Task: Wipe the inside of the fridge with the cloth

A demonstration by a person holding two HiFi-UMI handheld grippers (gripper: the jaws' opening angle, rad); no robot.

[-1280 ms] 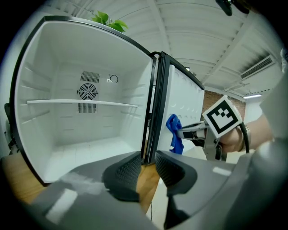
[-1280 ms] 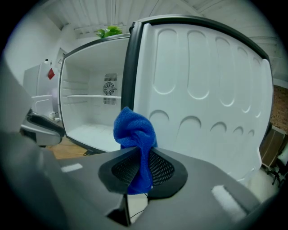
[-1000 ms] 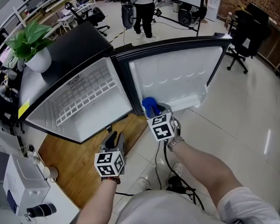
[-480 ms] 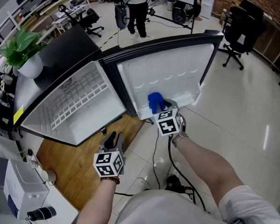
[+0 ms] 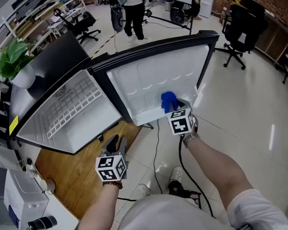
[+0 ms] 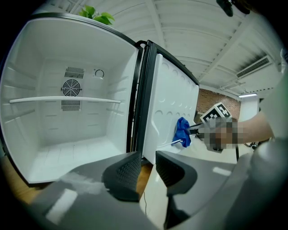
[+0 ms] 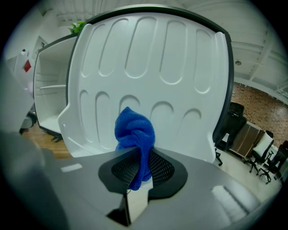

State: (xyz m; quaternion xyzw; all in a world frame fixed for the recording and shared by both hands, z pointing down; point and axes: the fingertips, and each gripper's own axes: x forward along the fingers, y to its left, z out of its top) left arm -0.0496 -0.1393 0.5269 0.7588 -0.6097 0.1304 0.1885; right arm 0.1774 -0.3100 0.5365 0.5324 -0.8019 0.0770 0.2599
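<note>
Your right gripper has its jaws clamped on the blue cloth, which stands upright out of the pads in a knotted wad. Straight ahead of that wad is the white liner of the open fridge door. From the left gripper view the cloth looks pressed against the liner's lower part, though contact is not certain. The fridge compartment lies off to the left, past the hinge, so the cloth must travel left to reach it. Your left gripper is nearer that compartment, its jaws partly apart with nothing between them. The door's bottom ledge is hidden behind your right gripper's body.
</note>
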